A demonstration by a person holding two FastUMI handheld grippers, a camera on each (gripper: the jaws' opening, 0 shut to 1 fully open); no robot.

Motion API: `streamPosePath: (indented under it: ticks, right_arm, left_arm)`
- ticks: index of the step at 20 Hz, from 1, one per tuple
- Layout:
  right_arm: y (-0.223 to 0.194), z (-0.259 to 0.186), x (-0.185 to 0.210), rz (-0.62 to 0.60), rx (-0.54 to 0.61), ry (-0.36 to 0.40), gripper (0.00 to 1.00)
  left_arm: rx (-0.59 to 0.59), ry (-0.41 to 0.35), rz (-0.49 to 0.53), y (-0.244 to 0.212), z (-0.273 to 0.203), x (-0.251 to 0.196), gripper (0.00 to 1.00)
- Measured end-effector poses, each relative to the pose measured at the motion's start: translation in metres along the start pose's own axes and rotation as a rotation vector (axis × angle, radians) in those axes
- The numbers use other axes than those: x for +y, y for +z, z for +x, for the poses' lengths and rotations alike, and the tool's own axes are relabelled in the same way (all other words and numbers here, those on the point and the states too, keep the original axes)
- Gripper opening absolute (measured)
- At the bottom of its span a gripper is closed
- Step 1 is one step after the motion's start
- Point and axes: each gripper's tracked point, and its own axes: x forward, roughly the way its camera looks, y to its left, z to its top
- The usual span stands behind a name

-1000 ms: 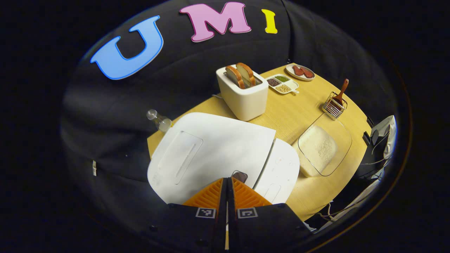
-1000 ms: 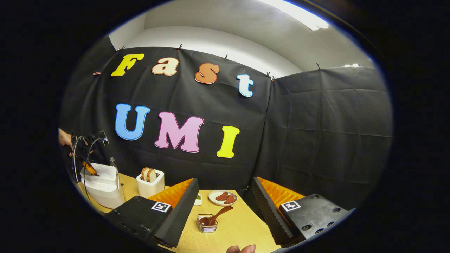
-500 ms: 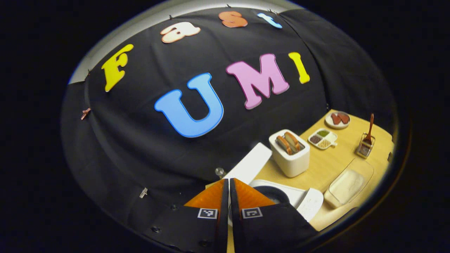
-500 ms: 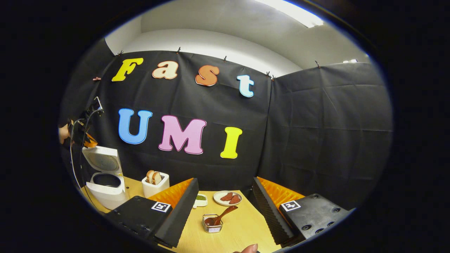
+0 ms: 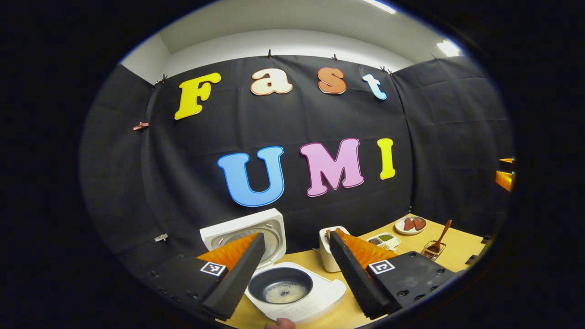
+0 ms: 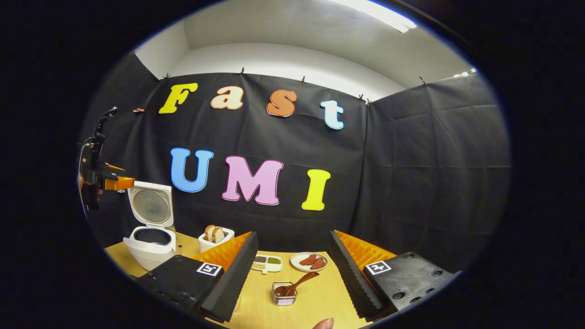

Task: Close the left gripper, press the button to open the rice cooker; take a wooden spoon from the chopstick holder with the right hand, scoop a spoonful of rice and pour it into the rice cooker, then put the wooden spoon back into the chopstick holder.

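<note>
Above the desk [image 6: 315,297], the left hand-held gripper [image 5: 296,256], now spread apart, is being withdrawn from the newly opened rice cooker [image 5: 292,288], while the right hand-held gripper [image 6: 292,267], released, is being aimed at the wooden spoon [image 6: 299,283].

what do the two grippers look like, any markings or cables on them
Each gripper has two wedge-shaped fingers with ribbed inner faces on black bodies studded with screws. The left gripper and right gripper both carry a small square black-and-white tag on each body. Seen from the right gripper view, thin dark cables loop above the left gripper.
</note>
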Motion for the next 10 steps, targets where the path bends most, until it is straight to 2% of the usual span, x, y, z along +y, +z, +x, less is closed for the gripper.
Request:
streamPosePath:
  ticks: [6, 10]
  right_arm:
    - [-0.041, 0.03, -0.021, 0.047, 0.074, 0.076, 0.98]
    - [-0.079, 0.053, -0.037, 0.076, 0.099, 0.11, 0.98]
  left_arm:
    - [-0.018, 0.145, -0.193, -0.012, -0.049, -0.016, 0.97]
    - [0.005, 0.221, -0.235, -0.026, -0.075, -0.028, 0.99]
